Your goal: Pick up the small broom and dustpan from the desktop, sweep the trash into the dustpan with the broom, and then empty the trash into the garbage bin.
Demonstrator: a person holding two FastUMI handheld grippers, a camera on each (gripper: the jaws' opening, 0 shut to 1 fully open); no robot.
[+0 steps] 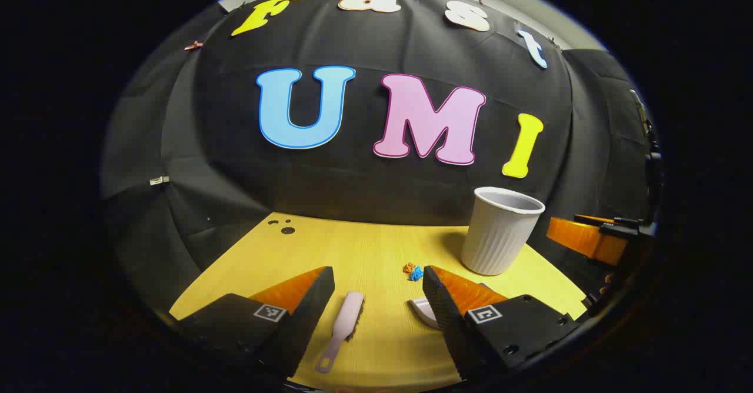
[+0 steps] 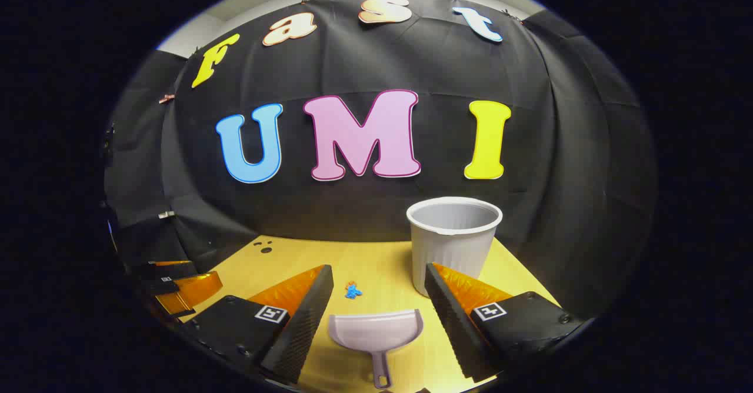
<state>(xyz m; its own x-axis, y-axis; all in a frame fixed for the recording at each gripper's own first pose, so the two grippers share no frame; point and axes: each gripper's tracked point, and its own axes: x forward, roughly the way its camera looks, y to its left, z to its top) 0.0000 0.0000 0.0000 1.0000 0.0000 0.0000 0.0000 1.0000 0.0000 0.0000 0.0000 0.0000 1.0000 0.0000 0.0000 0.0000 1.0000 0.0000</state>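
Both tools lie untouched on the yellow wooden desktop (image 1: 365, 252): the pale pink plastic hand broom (image 1: 343, 328) rests between the spread fingers of the left gripper (image 1: 378, 287), and the pale pink plastic dustpan (image 2: 376, 331) between the parted fingers of the right gripper (image 2: 379, 287). Small orange and blue crumpled scraps (image 2: 352, 290) sit near the ribbed grey bin (image 2: 452, 240). A careless sweep could scatter them or tip the light bin. No readable brand shows on the tools; the grippers bear only square coded markers.

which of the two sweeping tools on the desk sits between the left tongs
The broom, long and narrow with bristles along one side. The dustpan, wide with a scoop mouth, lies between the right tongs instead.
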